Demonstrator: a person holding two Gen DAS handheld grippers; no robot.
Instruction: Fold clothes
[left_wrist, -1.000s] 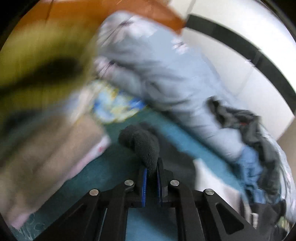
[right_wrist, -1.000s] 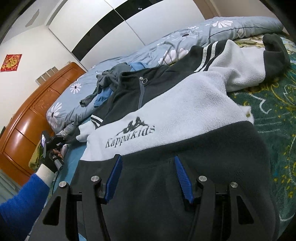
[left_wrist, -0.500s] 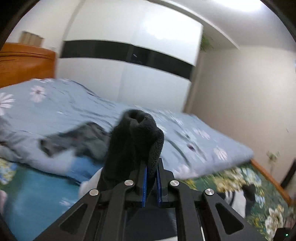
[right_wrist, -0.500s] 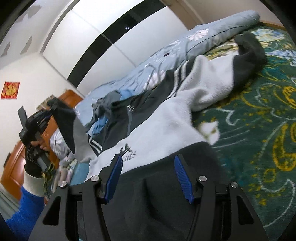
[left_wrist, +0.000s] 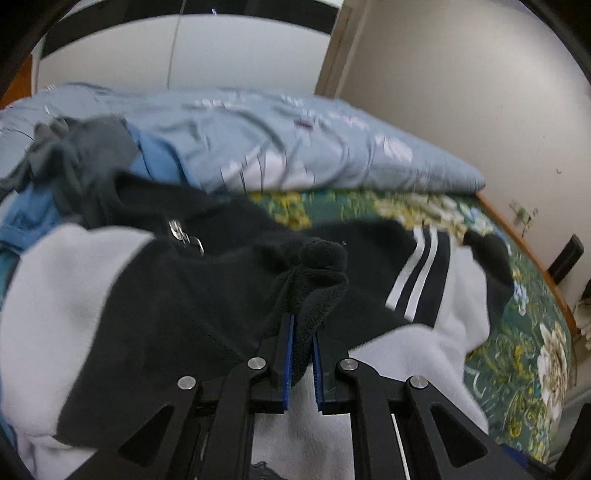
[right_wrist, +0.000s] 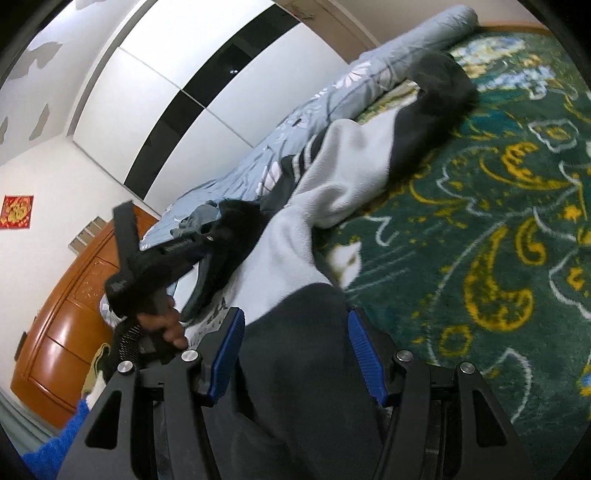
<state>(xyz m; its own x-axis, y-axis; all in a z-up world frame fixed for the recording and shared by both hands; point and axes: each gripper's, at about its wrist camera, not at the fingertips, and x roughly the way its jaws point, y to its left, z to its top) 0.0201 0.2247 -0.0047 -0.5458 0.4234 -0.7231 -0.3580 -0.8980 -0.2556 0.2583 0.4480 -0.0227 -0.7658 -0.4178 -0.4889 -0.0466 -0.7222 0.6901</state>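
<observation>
Left gripper (left_wrist: 303, 354): fingers pinching the black cuff (left_wrist: 317, 273) of one sleeve, holding it over the fleece jacket's (left_wrist: 147, 295) chest on the bed (right_wrist: 498, 221). Other sleeve (right_wrist: 369, 158) lying far right. Right gripper (right_wrist: 295, 354): fingers spread, hovering over the near hem.

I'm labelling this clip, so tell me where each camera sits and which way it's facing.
Left wrist: on the left gripper, facing across the fleece pullover toward the quilt; its fingers pinch a black cuff.
Right wrist: on the open right gripper, over the pullover's hem; shows the left hand.
Both show the pullover and quilt.
</observation>
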